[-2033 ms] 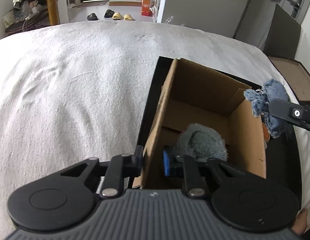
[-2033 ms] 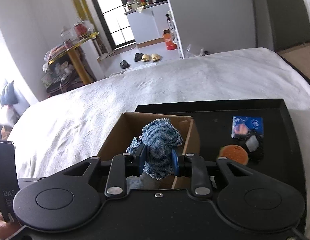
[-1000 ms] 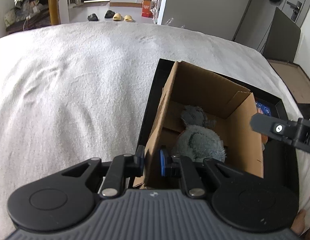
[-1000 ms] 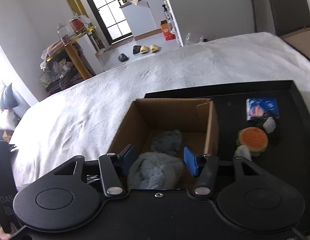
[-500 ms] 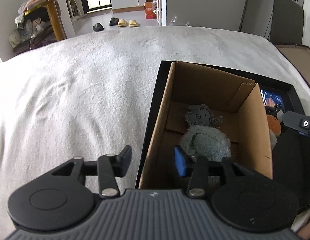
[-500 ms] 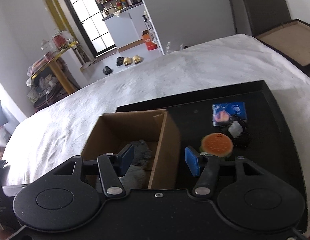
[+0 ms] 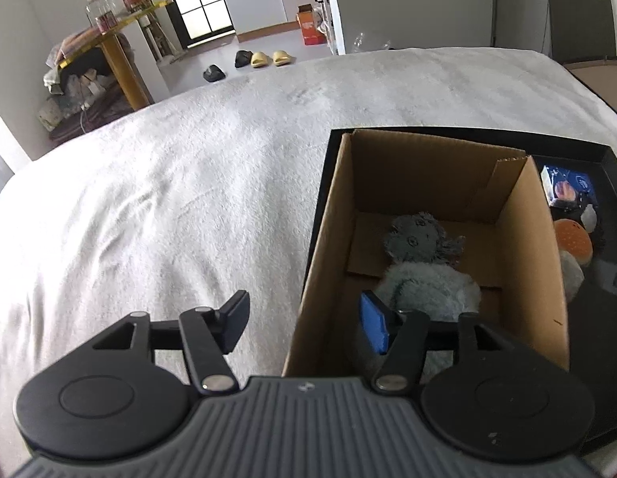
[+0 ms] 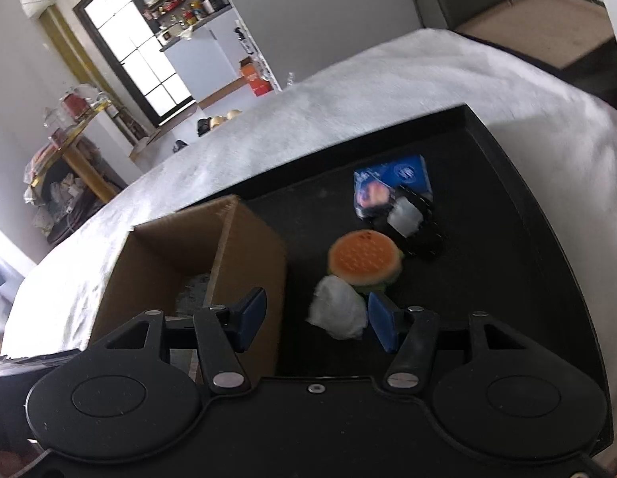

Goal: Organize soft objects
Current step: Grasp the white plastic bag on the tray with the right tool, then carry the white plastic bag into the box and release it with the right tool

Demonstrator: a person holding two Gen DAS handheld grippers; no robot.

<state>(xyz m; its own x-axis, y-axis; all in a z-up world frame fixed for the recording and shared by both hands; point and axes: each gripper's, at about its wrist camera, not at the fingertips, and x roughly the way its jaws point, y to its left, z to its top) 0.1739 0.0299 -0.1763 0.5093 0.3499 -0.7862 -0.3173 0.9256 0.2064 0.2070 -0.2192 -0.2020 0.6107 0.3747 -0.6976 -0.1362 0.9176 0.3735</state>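
Left gripper (image 7: 304,322) spread wide, empty, straddling the cardboard box (image 7: 519,247) wall. Right gripper (image 8: 316,320) gapes too, white soft lump (image 8: 340,312) between its fingers, burger toy (image 8: 364,261) at one o'clock.

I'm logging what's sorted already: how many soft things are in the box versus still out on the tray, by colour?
Grey, in the cardboard box: 2, the denim piece and the fluffy plush
Orange, on the black tray: 1, the burger toy
White, on the tray: 1, the soft lump
Total: 4
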